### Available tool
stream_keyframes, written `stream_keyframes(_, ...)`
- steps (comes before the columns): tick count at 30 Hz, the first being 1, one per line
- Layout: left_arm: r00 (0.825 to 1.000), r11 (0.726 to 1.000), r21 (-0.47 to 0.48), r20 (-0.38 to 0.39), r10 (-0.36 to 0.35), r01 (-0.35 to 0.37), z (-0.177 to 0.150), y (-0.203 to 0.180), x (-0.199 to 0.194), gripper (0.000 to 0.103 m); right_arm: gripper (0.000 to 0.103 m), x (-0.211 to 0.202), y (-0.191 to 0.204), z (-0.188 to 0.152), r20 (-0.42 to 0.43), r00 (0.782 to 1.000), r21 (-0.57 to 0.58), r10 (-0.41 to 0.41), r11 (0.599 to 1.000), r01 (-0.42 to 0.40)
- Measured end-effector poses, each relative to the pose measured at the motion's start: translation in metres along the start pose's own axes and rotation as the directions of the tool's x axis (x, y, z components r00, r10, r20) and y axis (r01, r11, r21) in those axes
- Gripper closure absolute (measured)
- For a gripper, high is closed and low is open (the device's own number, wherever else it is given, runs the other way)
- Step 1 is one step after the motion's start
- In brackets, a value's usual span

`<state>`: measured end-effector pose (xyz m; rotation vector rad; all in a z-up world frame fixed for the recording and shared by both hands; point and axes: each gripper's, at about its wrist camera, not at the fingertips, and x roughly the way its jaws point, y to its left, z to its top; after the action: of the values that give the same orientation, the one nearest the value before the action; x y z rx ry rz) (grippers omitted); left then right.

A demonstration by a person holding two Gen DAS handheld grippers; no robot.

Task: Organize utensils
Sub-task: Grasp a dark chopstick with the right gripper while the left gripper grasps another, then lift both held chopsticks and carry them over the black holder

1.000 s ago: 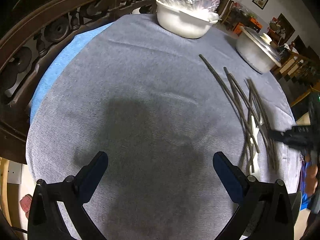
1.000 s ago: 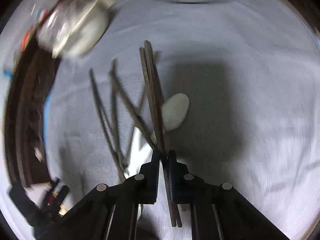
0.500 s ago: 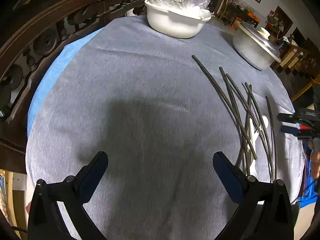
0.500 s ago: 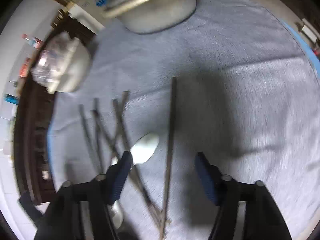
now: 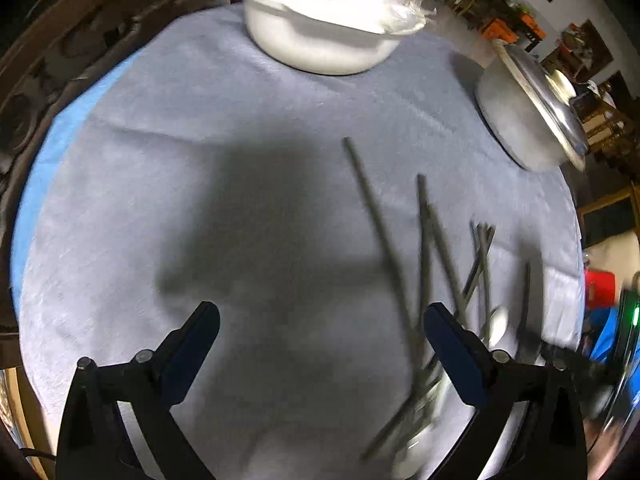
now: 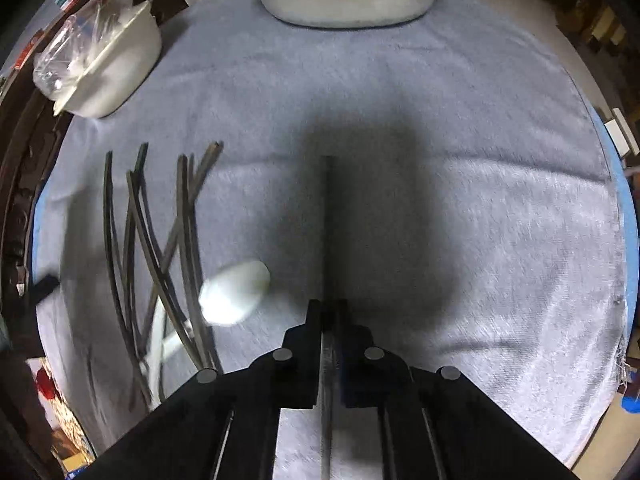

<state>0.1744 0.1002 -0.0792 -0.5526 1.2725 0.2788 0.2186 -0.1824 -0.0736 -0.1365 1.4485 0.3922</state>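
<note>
While my right gripper pinches a single chopstick — its jaws clamped tight on the shaft, the stick running straight ahead over the grey cloth — my left gripper hangs above the cloth with nothing between its pads, jaws wide but starting to close. To the left of the held stick lies a crossed pile of chopsticks with a white spoon among them. At the cloth's far edge stand a white bowl under plastic wrap — and a lidded pot
</note>
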Motion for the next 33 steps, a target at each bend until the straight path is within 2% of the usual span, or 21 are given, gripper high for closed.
stream_keyframes(2, 0.999, 1.000, -0.021, -0.045, 0.007, -0.008, 0.014, -0.010, 0.008, 0.016, 0.096, -0.003, -0.007, -0.006, -0.003, 1.000, -0.004, 0.020, 1.000, -0.020)
stream_keyframes(4, 0.995, 0.999, -0.054, -0.098, -0.003, -0.002, 0.028, -0.019, 0.019, 0.021, 0.096, -0.007, -0.014, -0.010, 0.000, 0.999, -0.012, 0.032, 0.999, -0.032)
stream_keyframes(7, 0.991, 0.996, -0.076, -0.126, 0.043, -0.053, 0.042, -0.027, 0.029, 0.026, 0.096, -0.008, -0.026, -0.018, -0.007, 0.999, -0.029, 0.045, 0.999, -0.045)
stream_keyframes(8, 0.989, 0.995, -0.075, -0.138, 0.049, -0.060, 0.044, -0.030, 0.032, 0.031, 0.096, -0.007, -0.025, -0.017, -0.012, 0.999, -0.036, 0.049, 0.998, -0.049)
stream_keyframes(9, 0.986, 0.995, -0.075, -0.161, 0.049, -0.062, 0.045, -0.032, 0.036, 0.045, 0.096, -0.008, -0.027, -0.017, -0.020, 0.998, -0.044, 0.055, 0.997, -0.056)
stream_keyframes(10, 0.979, 0.994, -0.081, -0.197, 0.050, -0.067, 0.046, -0.033, 0.042, 0.054, 0.096, -0.001, -0.021, -0.006, -0.027, 0.998, -0.049, 0.059, 0.997, -0.060)
stream_keyframes(11, 0.978, 0.993, -0.079, -0.198, 0.073, -0.090, 0.047, -0.035, 0.042, 0.057, 0.096, 0.001, -0.018, -0.003, -0.035, 0.997, -0.056, 0.062, 0.996, -0.064)
stream_keyframes(12, 0.976, 0.993, -0.069, -0.200, 0.086, -0.101, 0.049, -0.038, 0.042, 0.071, 0.096, 0.001, -0.018, -0.002, -0.043, 0.997, -0.065, 0.065, 0.996, -0.068)
stream_keyframes(13, 0.968, 0.992, -0.037, -0.225, 0.108, -0.119, 0.049, -0.044, 0.045, 0.074, 0.096, 0.001, -0.018, 0.000, -0.049, 0.997, -0.072, 0.065, 0.995, -0.069)
stream_keyframes(14, 0.966, 0.991, -0.012, -0.226, 0.129, -0.135, 0.052, -0.049, 0.047, 0.091, 0.096, 0.002, -0.018, 0.001, -0.054, 0.996, -0.077, 0.067, 0.994, -0.071)
stream_keyframes(15, 0.958, 0.989, 0.033, -0.243, 0.150, -0.147, 0.050, -0.054, 0.049, 0.095, 0.096, 0.003, -0.019, 0.003, -0.058, 0.996, -0.080, 0.070, 0.994, -0.075)
stream_keyframes(18, 0.942, 0.976, 0.164, -0.279, 0.188, -0.146, 0.046, -0.064, 0.051, 0.098, 0.096, 0.003, -0.013, 0.009, -0.080, 0.994, -0.080, 0.076, 0.993, -0.082)
stream_keyframes(23, 0.911, 0.926, 0.340, -0.306, 0.276, -0.166, 0.026, -0.060, 0.045, 0.098, 0.096, 0.000, -0.015, -0.004, -0.126, 0.990, -0.108, 0.057, 0.992, -0.071)
stream_keyframes(28, 0.880, 0.895, 0.411, -0.342, 0.329, -0.175, 0.006, -0.046, 0.042, 0.097, 0.096, 0.004, -0.007, -0.006, -0.158, 0.987, -0.131, 0.011, 0.991, -0.032)
stream_keyframes(29, 0.883, 0.894, 0.413, -0.336, 0.328, -0.174, 0.003, -0.046, 0.041, 0.097, 0.096, 0.005, -0.004, -0.005, -0.163, 0.987, -0.137, 0.001, 0.990, -0.023)
stream_keyframes(33, 0.873, 0.890, 0.419, -0.350, 0.340, -0.179, 0.012, -0.047, 0.049, 0.098, 0.094, 0.011, 0.005, 0.002, -0.202, 0.979, -0.155, -0.028, 0.988, -0.004)
